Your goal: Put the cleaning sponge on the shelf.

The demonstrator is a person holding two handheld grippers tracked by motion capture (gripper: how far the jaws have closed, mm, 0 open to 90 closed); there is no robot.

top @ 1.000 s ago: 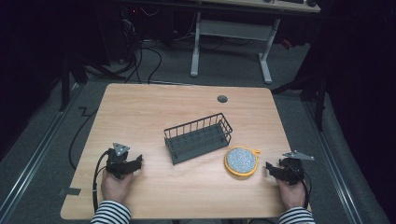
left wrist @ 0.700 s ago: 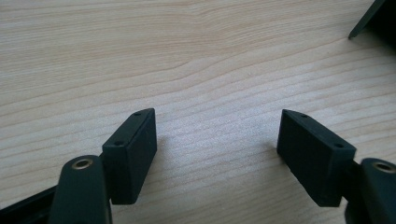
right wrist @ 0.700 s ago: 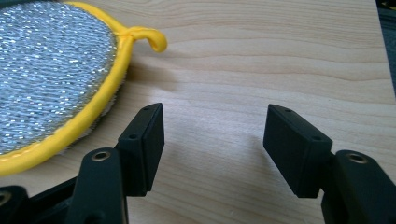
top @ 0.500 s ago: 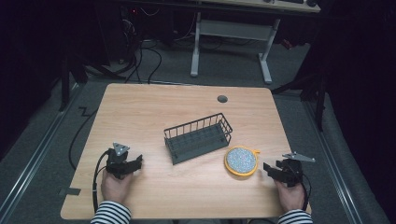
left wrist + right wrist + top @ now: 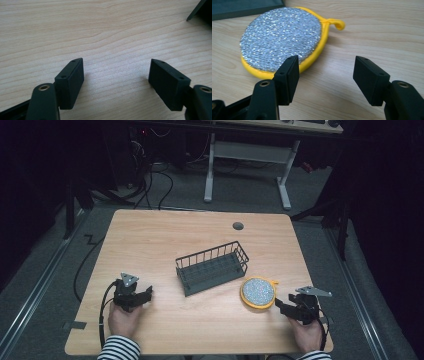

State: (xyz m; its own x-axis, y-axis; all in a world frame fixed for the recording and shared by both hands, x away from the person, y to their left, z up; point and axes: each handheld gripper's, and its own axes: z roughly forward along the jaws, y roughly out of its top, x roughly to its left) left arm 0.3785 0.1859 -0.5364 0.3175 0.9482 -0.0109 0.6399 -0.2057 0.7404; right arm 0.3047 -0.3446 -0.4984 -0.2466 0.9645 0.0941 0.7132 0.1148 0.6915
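A round yellow scrub pad [image 5: 258,292] with a silver glittery face lies flat on the wooden table [image 5: 165,240], just right of a dark wire basket [image 5: 212,267]. My right gripper [image 5: 281,305] is open, its jaws pointing left at the pad, a short way off its right edge. In the right gripper view the scrub pad [image 5: 283,37] with its small yellow loop lies just beyond my right gripper [image 5: 325,71], nothing between the jaws. My left gripper [image 5: 147,294] rests at the table's front left, open. In its own view my left gripper [image 5: 116,75] has bare wood between the jaws.
A round grommet hole [image 5: 238,226] sits near the table's far edge. A corner of the basket [image 5: 200,10] shows in the left gripper view. Cables and a desk frame [image 5: 245,155] stand on the floor beyond the table. Bare wood lies between the grippers.
My right gripper has moved left toward the scrub pad and lifted slightly. The left gripper, basket and pad have stayed put.
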